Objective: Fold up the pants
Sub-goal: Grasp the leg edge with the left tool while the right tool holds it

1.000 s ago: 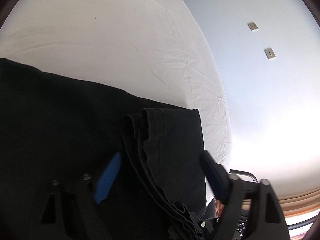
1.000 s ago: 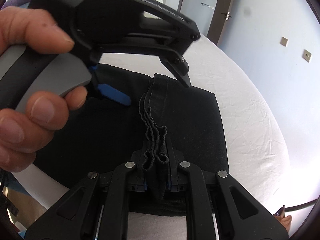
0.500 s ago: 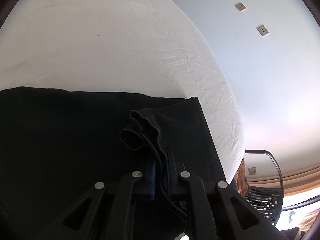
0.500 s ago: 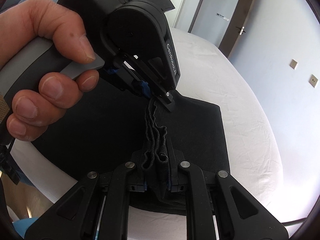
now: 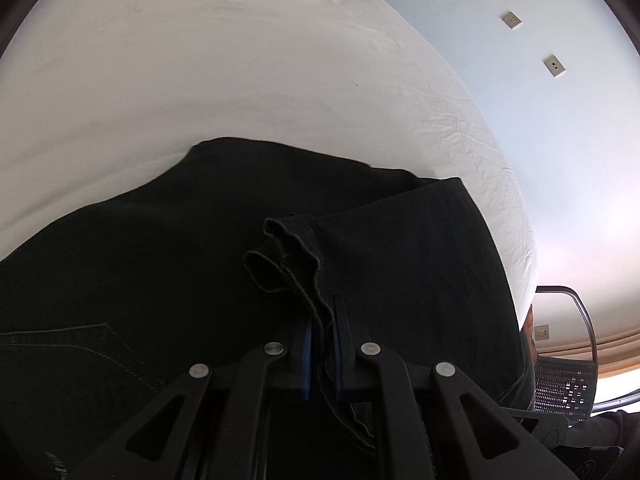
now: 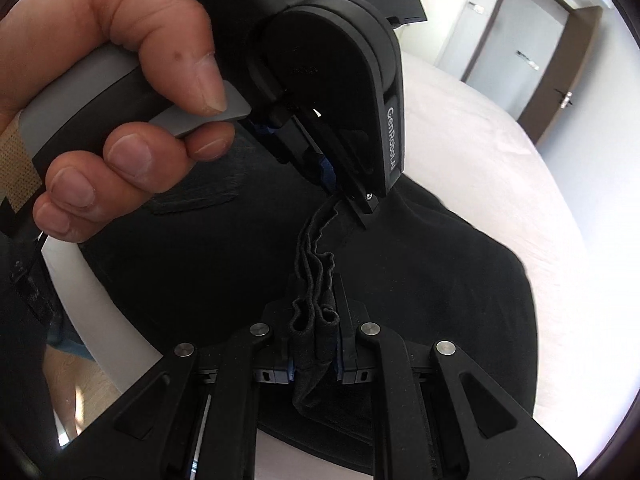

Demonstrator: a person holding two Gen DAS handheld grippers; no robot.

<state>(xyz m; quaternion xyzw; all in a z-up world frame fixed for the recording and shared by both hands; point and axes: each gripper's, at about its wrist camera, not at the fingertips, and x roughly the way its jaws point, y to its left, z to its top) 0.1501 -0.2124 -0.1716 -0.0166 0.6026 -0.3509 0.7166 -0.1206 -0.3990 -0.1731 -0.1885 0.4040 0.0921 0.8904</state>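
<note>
Both grippers pinching the black pants' layered hem edge over a white bed.

L gripper (image 5: 322,334) is sitting fully closed w/ its blue pads clamping the stacked hem layers of the black pants (image 5: 160,280) — fabric is bunching up just ahead of the tips. R gripper (image 6: 316,320) is also closed tight on the same hem edge, folds pooching out between its jaws. The edge is running taut from one gripper to the other, raised off the rest of the pants, which are lying spread on the white bedsheet (image 5: 200,80); a back pocket is showing at lower left in the left wrist view. A hand (image 6: 100,100) is squeezing the L gripper's grey trigger.
</note>
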